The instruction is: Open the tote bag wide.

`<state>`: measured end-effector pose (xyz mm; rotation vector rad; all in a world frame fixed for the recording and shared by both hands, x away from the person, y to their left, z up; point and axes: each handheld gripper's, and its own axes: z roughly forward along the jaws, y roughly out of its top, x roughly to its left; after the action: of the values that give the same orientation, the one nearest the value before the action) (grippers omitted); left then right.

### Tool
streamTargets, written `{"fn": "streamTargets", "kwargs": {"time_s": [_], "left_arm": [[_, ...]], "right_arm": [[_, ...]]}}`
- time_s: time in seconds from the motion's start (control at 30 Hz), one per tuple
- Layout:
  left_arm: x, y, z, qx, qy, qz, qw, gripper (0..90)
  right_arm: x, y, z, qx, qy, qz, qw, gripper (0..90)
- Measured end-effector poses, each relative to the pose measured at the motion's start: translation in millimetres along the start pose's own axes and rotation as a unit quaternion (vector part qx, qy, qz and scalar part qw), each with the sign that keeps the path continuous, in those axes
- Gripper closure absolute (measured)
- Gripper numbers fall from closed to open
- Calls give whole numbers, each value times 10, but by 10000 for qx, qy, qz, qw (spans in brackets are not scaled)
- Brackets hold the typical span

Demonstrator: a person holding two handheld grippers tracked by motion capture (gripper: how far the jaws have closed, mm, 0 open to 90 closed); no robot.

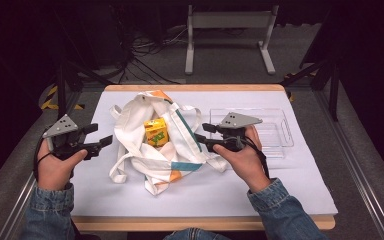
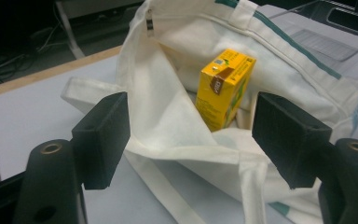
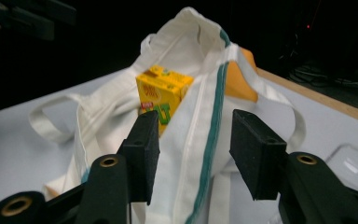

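Two grippers flank a white tote bag [image 1: 152, 145] lying slumped on the pale table cover [image 1: 260, 190], seen from the high view. The left gripper [image 1: 100, 136] sits just off the bag's left side and the right gripper [image 1: 203, 136] at its right edge, both pointing inward, likely so each can work one side of the mouth. A yellow carton [image 1: 156, 132] stands inside the open bag. Beyond the right hand, a clear tray [image 1: 280, 131] waits, perhaps as the carton's destination.

From the left gripper view, the jaws are spread wide with nothing between them, aimed into the bag's opening; the carton [image 2: 224, 88] stands upright in the cloth hollow, well ahead of them.

From the right gripper view, the jaws stand moderately apart, straddling the teal-striped hem [image 3: 209, 140] without visibly pinching it, I'd guess to take hold of that edge and keep the mouth open. The carton [image 3: 162, 97] sits just behind the hem.
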<state>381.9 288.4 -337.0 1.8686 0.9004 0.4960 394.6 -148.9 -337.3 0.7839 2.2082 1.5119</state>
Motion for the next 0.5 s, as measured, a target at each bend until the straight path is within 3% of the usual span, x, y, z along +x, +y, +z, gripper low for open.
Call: {"fn": "streamTargets", "kwargs": {"time_s": [0.13,0.33,0.5], "left_arm": [[68,17,65,-10,151,-228,9996,279],[180,19,171,-3,386,-382,9985,278],[252,25,277,-103,416,-415,9982,277]], "right_arm": [[11,119,92,-251,-45,83,9996,463],[23,248,308,-89,-186,-129,9997,414],[12,350,507,-80,-291,-225,9993,393]]}}
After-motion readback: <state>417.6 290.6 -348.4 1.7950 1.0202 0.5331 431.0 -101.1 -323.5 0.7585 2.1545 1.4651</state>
